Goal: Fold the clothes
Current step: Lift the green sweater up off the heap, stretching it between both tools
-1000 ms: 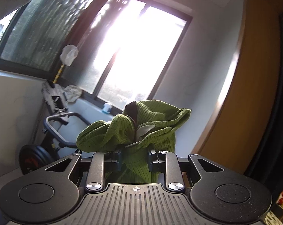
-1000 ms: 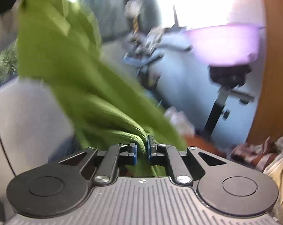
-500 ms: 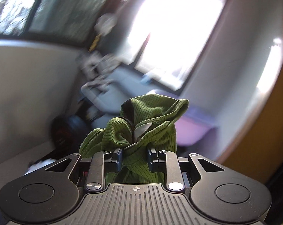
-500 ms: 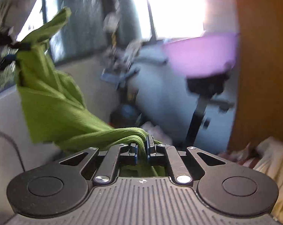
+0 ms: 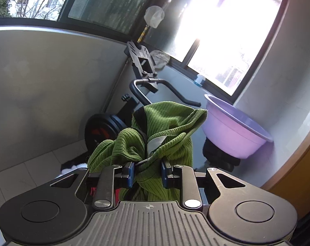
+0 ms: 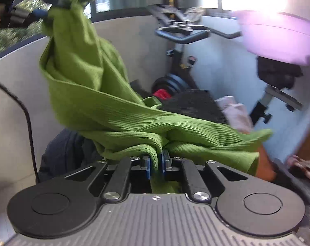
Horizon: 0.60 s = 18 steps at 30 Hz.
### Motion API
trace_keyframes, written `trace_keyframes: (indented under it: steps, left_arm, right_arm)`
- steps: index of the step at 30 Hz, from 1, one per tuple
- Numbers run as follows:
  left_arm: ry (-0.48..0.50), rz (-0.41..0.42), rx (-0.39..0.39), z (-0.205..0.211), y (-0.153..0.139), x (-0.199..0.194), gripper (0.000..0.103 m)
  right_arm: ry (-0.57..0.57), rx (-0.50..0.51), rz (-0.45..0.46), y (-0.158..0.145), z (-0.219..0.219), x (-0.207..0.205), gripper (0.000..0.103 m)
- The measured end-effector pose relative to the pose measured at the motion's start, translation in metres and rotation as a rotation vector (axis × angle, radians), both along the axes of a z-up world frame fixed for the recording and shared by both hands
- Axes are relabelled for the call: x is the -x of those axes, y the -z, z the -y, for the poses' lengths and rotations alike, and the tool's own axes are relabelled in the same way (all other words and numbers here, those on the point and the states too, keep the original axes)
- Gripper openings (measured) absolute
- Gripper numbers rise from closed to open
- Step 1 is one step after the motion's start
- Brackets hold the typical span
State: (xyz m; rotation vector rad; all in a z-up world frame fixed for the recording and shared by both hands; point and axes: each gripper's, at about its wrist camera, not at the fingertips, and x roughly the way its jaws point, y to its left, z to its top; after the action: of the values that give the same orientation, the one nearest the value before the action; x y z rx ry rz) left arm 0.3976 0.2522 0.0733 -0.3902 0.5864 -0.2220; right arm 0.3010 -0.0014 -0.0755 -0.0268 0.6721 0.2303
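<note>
A green ribbed knit garment (image 6: 97,104) hangs in the air between my two grippers. My right gripper (image 6: 155,165) is shut on a fold of it. The cloth rises up and left to my left gripper (image 6: 52,4), seen at the top left of the right wrist view. In the left wrist view my left gripper (image 5: 147,171) is shut on a bunched part of the garment (image 5: 165,131) with a white label showing. The rest of the cloth hangs below the fingers, out of sight.
An exercise bike (image 5: 142,94) stands by the grey wall under the windows. A purple basin (image 5: 233,131) sits on its seat at the right; both show in the right wrist view, the basin (image 6: 278,39) at the upper right. Dark clothing (image 6: 66,153) lies low left. A wooden panel (image 5: 298,164) is at the right.
Both grippers have swung with the garment held: the left view tilted down from the window to the bike and basin. The cloth now stretches out more between the grippers.
</note>
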Motion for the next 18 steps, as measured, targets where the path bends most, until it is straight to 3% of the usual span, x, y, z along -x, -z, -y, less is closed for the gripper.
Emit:
trace_keyframes:
  steps: [3,5,7,8,9,10,15,18]
  left_arm:
    - [-0.009,-0.006,-0.008,-0.002,-0.001,-0.004,0.022]
    - [-0.010,-0.009,-0.010,-0.004,-0.001,-0.005,0.022]
    - [-0.011,-0.013,-0.013,-0.006,0.000,-0.006,0.022]
    - [-0.011,-0.014,-0.013,-0.007,0.000,-0.006,0.022]
    - [-0.011,-0.014,-0.011,-0.008,-0.001,-0.005,0.022]
    - [-0.010,-0.014,-0.010,-0.009,-0.001,-0.003,0.022]
    - [0.001,-0.009,-0.011,-0.006,-0.003,-0.002,0.022]
    - [-0.002,-0.007,-0.019,-0.006,-0.003,0.000,0.022]
  right_arm:
    - [-0.027,0.030,-0.005,0.010,-0.018,-0.009,0.016]
    - [-0.035,0.069,-0.005,0.015,-0.031,-0.012,0.029]
    - [-0.061,0.102,0.003,0.019,-0.044,-0.012,0.059]
    - [-0.080,0.118,0.003,0.021,-0.050,-0.011,0.067]
    - [-0.100,0.133,0.003,0.023,-0.055,-0.010,0.081]
    - [-0.120,0.149,0.004,0.025,-0.061,-0.010,0.086]
    - [-0.129,0.241,0.013,0.039,-0.073,-0.015,0.080]
    - [-0.106,0.216,0.003,0.036,-0.069,-0.015,0.066]
